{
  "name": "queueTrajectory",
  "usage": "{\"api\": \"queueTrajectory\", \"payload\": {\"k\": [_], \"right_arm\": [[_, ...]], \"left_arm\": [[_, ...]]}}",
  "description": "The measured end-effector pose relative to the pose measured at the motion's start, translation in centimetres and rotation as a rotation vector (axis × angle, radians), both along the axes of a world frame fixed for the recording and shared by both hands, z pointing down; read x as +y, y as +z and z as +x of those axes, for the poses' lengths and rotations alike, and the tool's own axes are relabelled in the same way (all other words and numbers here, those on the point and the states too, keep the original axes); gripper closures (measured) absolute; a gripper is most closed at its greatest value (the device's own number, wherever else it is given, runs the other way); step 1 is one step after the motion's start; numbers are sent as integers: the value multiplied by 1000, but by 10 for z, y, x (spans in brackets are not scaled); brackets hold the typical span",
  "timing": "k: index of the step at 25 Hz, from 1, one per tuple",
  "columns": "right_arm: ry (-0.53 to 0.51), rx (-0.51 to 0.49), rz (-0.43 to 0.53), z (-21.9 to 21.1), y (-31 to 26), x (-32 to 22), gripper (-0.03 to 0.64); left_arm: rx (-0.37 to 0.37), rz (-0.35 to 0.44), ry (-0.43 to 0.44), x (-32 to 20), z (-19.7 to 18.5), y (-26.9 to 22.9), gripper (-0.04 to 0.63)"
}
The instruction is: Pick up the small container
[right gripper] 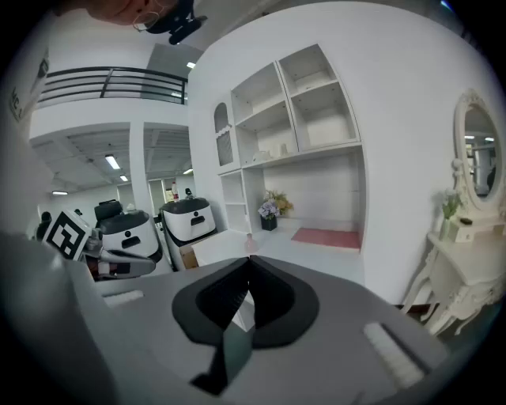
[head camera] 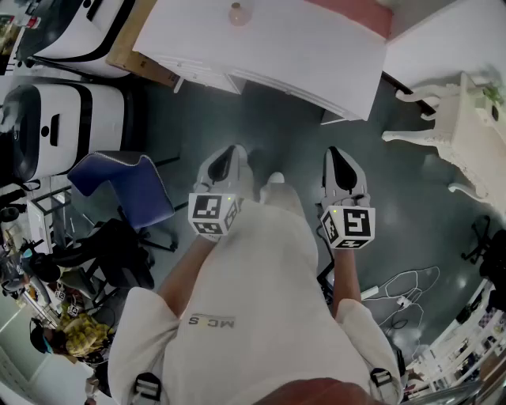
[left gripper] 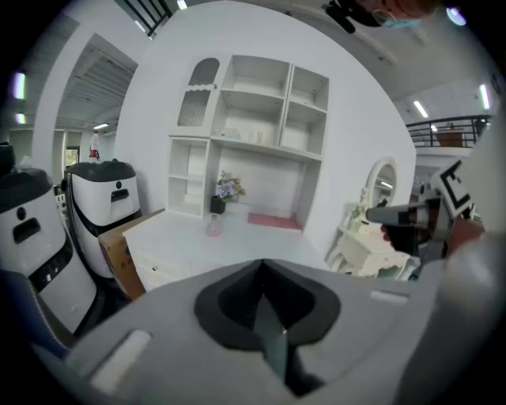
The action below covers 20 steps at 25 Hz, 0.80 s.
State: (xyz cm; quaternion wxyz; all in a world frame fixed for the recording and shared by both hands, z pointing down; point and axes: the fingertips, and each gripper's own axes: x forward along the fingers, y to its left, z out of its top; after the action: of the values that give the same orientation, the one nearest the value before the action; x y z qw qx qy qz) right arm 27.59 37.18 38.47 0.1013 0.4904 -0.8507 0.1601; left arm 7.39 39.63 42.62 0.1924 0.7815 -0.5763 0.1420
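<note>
The small container (head camera: 237,13) is a pinkish, bottle-like thing standing on the white table (head camera: 300,55) far ahead of me. It also shows small in the left gripper view (left gripper: 213,228) and just above the jaw tips in the right gripper view (right gripper: 249,241). My left gripper (head camera: 231,152) and right gripper (head camera: 336,153) are held side by side at waist height over the dark floor, well short of the table. In both gripper views the jaws meet at the tips with nothing between them; the left gripper (left gripper: 262,267) and right gripper (right gripper: 248,261) are shut and empty.
A pink mat (head camera: 356,14) lies on the table, and a small vase of flowers (left gripper: 225,190) stands below the white wall shelves (left gripper: 253,111). White round machines (head camera: 55,126) and a blue chair (head camera: 130,190) stand left. A white dressing table (head camera: 466,126) is right, with cables (head camera: 403,293) on the floor.
</note>
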Motion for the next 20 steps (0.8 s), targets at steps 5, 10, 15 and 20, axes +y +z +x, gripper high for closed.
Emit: {"api": "queueTrajectory", "payload": {"k": [5, 10, 15, 20], "right_arm": [[-10, 13, -38, -23, -8, 39, 617], [-30, 4, -31, -41, -13, 49, 617], [-55, -48, -20, -36, -13, 45, 618], [-103, -40, -20, -48, -8, 26, 618]], "left_arm": [[32, -11, 30, 35, -5, -30, 595], [-5, 37, 38, 30, -14, -44, 595], [1, 58, 9, 29, -7, -44, 595], [-1, 38, -7, 18, -9, -33, 595]]}}
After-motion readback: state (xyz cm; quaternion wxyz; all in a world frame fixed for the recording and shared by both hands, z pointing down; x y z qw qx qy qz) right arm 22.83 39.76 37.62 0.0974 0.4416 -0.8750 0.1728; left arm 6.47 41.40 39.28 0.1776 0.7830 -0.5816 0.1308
